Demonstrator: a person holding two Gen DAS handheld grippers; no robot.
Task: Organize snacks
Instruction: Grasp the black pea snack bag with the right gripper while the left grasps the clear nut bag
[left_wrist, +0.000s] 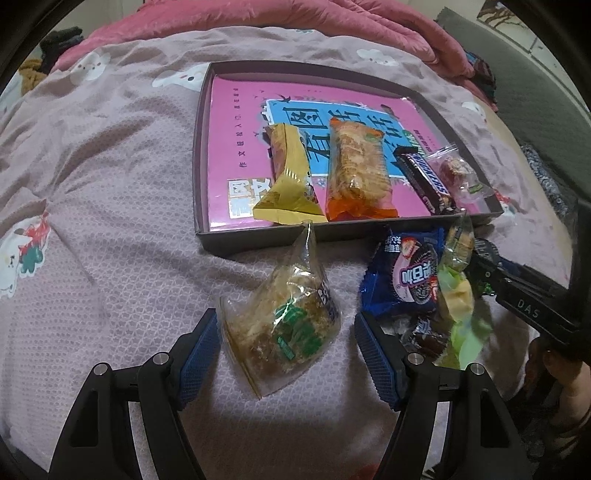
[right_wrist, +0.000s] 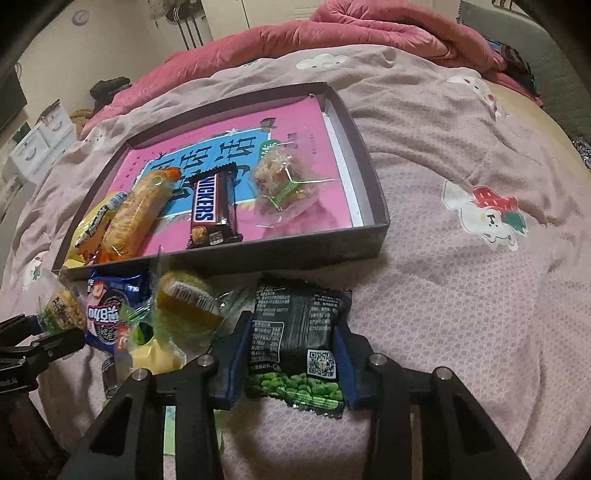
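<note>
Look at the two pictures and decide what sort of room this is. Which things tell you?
Most likely a bedroom: the snacks lie on a bed's patterned sheet, a crumpled pink quilt sits behind, and white drawers stand alongside.

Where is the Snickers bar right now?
The Snickers bar lies inside the dark tray, between the orange-wrapped cracker pack and a clear candy bag.

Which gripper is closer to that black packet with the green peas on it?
Right. The right gripper has the black pea packet between its fingers, pads against it. The left gripper sits further left, around a clear-wrapped snack.
</note>
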